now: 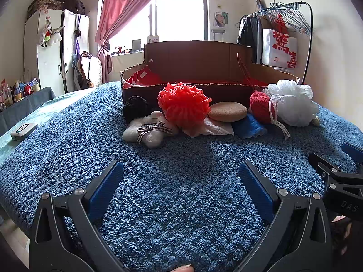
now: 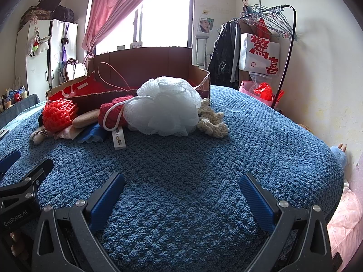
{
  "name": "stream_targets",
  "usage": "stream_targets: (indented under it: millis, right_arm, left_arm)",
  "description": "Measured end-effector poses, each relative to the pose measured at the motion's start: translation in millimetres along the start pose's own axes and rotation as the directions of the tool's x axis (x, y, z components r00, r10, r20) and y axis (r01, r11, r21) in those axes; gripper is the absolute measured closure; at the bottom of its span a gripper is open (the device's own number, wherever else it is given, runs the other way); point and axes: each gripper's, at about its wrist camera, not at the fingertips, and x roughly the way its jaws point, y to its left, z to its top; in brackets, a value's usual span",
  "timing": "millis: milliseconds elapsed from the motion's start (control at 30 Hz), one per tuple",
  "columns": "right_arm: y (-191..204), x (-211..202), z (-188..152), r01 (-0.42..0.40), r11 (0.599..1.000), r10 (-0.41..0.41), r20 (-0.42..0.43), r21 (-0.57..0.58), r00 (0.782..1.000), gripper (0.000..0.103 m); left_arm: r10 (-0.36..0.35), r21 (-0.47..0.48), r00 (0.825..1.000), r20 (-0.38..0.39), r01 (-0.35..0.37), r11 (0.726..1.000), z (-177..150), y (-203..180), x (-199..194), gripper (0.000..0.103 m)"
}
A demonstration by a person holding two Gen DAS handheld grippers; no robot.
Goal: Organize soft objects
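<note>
A row of soft objects lies on the blue towel (image 1: 181,192) before a cardboard box (image 1: 204,68): a white plush bear (image 1: 147,131), black yarn ball (image 1: 135,107), red mesh pouf (image 1: 183,105), tan sponge (image 1: 228,111), blue cloth (image 1: 248,125), red knit ball (image 1: 261,107) and white mesh pouf (image 1: 292,102). The right wrist view shows the white pouf (image 2: 163,106), red pouf (image 2: 59,112), a cream crochet piece (image 2: 212,120) and the box (image 2: 147,65). My left gripper (image 1: 181,172) and right gripper (image 2: 181,183) are both open and empty, well short of the pile.
A white device (image 1: 23,131) lies at the left bed edge. A side table (image 1: 20,99) with clutter and wardrobes (image 1: 54,45) stand left. A clothes rack (image 2: 267,45) with a white bag stands right; the bed's right edge (image 2: 335,158) nears the wall.
</note>
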Motion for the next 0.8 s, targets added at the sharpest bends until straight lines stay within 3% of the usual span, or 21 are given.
stream_targets:
  millis: [400, 800]
  right_arm:
    - [2.8, -2.8, -1.2, 0.006, 1.0, -0.006, 0.001, -0.001, 1.0, 0.0]
    - [-5.7, -8.3, 36.4, -0.015, 1.0, 0.015, 0.046, 0.014, 0.999, 0.0]
  left_arm:
    - [-0.008, 0.004, 1.0, -0.015, 0.008, 1.0, 3.2, -0.8, -1.9, 0.0]
    - [-0.046, 0.035, 0.999, 0.027, 0.045, 0.998, 41.8, -4.8, -7.2, 0.0]
